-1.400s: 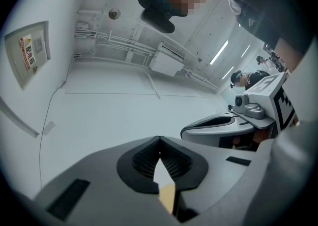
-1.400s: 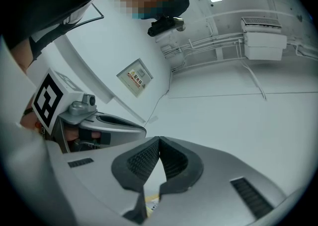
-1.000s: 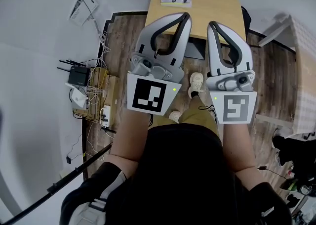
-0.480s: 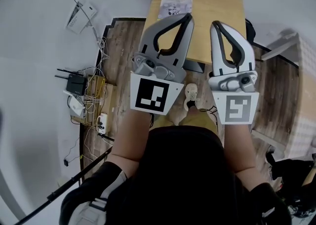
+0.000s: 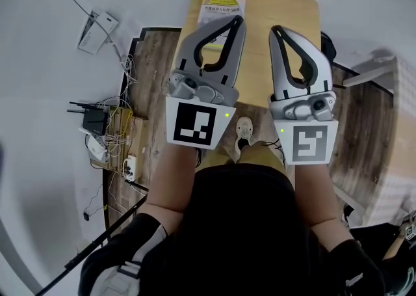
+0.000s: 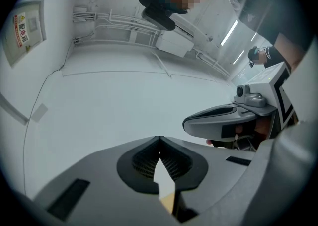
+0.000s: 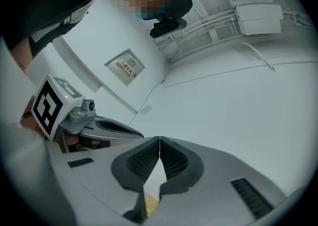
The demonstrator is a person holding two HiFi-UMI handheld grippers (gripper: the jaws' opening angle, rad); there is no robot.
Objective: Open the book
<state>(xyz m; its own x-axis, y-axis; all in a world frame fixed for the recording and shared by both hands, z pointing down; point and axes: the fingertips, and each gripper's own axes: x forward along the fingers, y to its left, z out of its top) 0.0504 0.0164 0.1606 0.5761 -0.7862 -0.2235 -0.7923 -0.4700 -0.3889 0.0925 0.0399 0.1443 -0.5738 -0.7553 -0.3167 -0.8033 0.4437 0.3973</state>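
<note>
A closed book (image 5: 221, 7) with a pale cover and a yellow strip lies at the far left of a small wooden table (image 5: 286, 2). My left gripper (image 5: 238, 20) is shut and empty, its tips over the table just right of the book. My right gripper (image 5: 275, 30) is also shut and empty, hovering over the table's middle. Both gripper views face a white wall; in each the jaws meet at the tips, left gripper (image 6: 159, 138), right gripper (image 7: 159, 139).
On the floor at the left lie a router (image 5: 94, 119), a power strip and tangled cables (image 5: 123, 158). A white table (image 5: 383, 125) stands at the right. The person's shoe (image 5: 244, 129) shows below the table's near edge.
Both grippers have moved forward with the person toward the table, so the book and table now sit nearer the fingertips. Both jaws stayed shut.
</note>
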